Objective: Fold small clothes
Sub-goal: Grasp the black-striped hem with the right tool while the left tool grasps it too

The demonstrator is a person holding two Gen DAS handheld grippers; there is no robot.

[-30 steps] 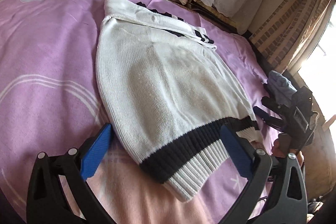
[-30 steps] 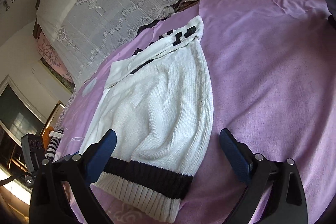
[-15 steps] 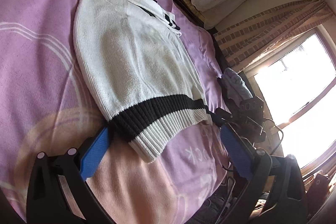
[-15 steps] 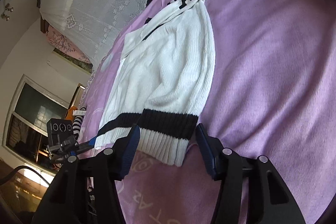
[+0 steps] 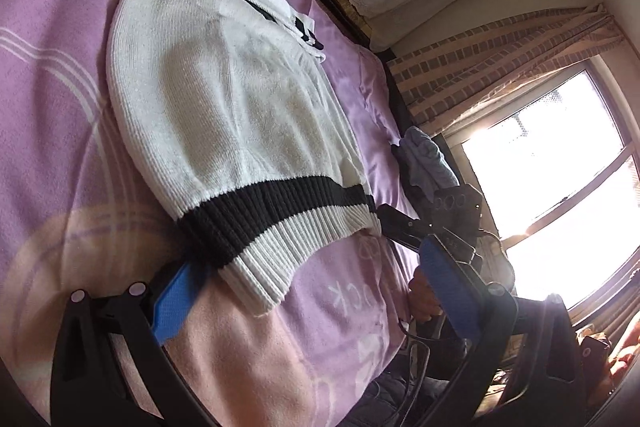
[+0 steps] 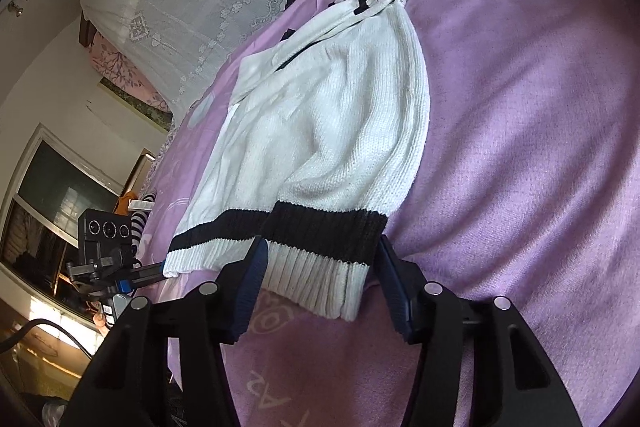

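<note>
Left wrist view: the left gripper has its fingers spread wide at the striped hem of the white knit sweater, which lies on the purple blanket. "CK" is printed between the fingers.

Right wrist view: the right gripper has its fingers partly open, straddling the sweater's hem corner; "A2" reads below. The left gripper's camera sits far left of the fingers.

My right claw straddles the sweater hem; whether my pads touch it is hidden. Its collar runs off the left view's top edge.
</note>
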